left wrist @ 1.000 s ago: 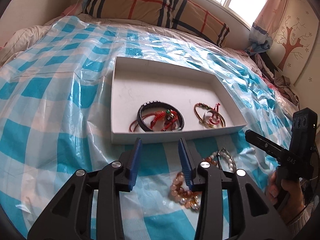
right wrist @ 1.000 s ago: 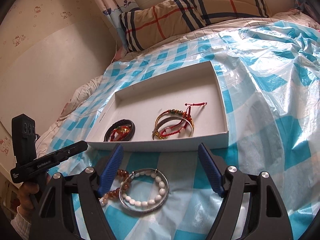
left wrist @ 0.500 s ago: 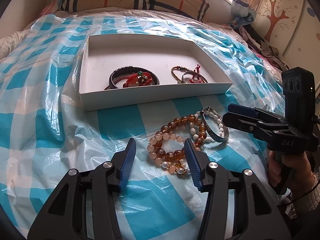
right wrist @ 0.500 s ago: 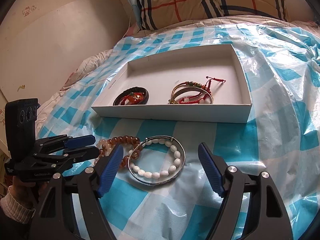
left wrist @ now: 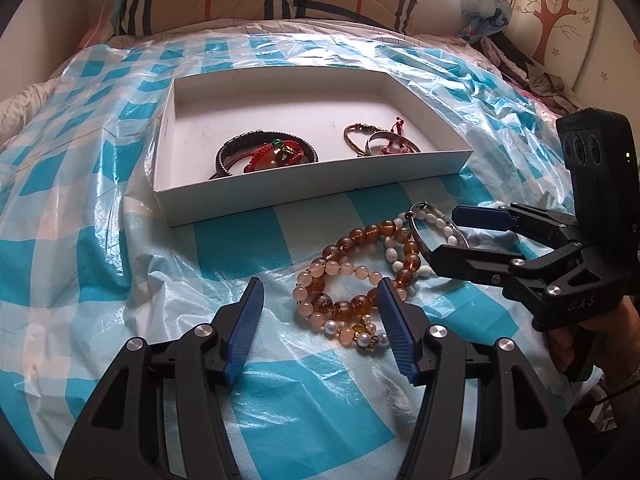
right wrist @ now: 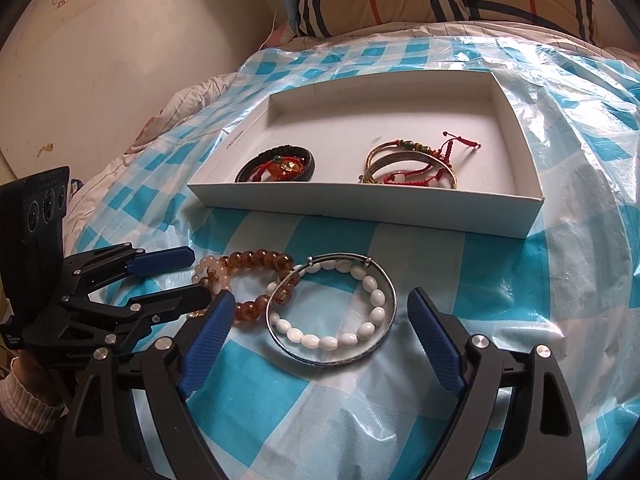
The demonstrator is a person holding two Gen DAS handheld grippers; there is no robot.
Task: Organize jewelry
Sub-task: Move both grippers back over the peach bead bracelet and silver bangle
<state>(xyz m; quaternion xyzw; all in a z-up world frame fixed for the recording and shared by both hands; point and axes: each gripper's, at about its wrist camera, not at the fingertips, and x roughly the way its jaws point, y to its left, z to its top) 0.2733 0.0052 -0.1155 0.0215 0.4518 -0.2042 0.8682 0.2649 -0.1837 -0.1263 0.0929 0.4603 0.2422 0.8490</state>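
- Two heaps of jewelry loose on the blue-check plastic sheet, both just in front of the white tray's near wall.
- Silver bangle with the white bead bracelet lying inside its ring: flat on the sheet, a ring with no real long axis, open face up, dead ahead of the right gripper.
- Right gripper jaws opening, nothing pressed; bangle framed between the two blue pads, left pad near its rim, right pad clear of it. Whether the tips have reached the sheet can't be told.
- Amber bead bracelet, tangled with the pale pink bead strand, touching the bangle on the side away from the tray's right end; heap stretched roughly slantwise toward the tray.
- Left gripper jaws opening too, gripping nothing; bead heap sits ahead and off toward its right pad, that pad overlapping the heap's near edge in the left wrist view, left pad well clear.
- Judgement: right gripper nearer the bangle, left nearer the amber heap; probably one pick each, then a short carry straight ahead over the tray wall.
- Already in the tray: black woven bracelet with a red cord piece inside it, and a gold-and-red bundle beside it.
- Risk, as a guess: amber beads overlap the bangle's rim, so lifting one may drag the other.
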